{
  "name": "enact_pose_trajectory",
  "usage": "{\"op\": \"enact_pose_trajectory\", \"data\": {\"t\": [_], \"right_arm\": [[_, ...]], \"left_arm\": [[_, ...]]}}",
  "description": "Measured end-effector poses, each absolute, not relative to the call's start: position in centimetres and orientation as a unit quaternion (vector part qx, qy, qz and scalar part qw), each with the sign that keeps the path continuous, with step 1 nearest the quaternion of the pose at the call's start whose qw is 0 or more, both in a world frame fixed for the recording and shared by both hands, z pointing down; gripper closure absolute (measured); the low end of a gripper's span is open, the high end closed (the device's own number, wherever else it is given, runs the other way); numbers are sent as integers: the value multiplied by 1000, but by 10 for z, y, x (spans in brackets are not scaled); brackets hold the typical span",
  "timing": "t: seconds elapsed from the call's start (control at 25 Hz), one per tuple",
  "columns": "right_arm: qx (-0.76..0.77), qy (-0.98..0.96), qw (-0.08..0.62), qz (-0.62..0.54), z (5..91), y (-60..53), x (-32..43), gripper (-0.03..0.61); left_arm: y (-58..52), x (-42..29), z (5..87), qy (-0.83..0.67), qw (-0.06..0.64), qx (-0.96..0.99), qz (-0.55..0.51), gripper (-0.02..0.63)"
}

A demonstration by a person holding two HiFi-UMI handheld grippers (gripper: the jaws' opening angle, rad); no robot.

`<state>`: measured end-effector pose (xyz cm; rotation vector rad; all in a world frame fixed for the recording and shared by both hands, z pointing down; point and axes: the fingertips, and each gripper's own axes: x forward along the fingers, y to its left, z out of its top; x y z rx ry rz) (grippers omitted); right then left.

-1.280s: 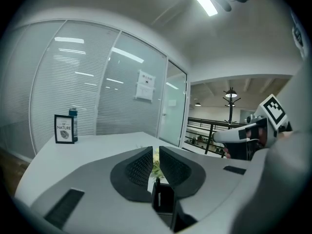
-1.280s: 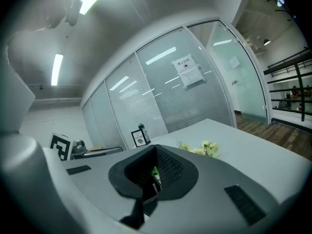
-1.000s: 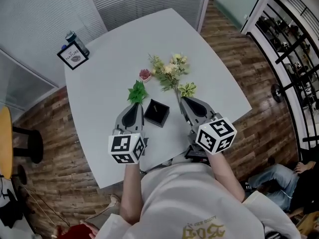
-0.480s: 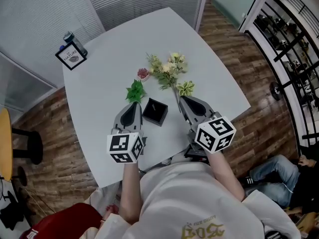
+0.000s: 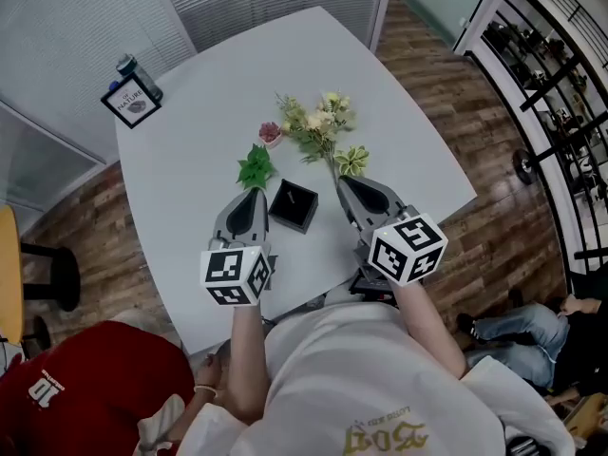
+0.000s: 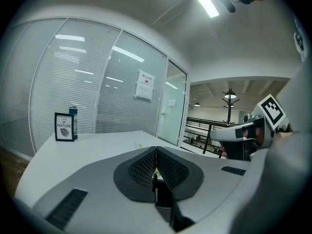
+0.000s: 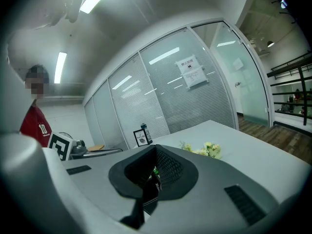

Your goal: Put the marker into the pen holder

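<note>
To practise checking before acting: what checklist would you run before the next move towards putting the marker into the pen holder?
1. Left gripper empty: ok.
2. Right gripper empty: ok.
3. Grippers open for grasping: not ok, both shut.
4. Black square pen holder standing on the white table, between the grippers: ok.
5. Marker located: cannot tell; pale streak inside the holder.
</note>
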<state>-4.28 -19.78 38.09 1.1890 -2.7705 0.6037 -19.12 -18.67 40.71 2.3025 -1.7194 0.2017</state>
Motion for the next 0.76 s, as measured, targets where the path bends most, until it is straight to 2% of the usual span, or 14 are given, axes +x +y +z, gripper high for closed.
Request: {"op": "enact_pose_trajectory", "data": {"t": [0.76], "right_arm": [[388, -900, 40, 194, 381, -192, -46, 561]], "left_arm": [[-187, -191, 409, -583, 133, 798, 73, 600]]}}
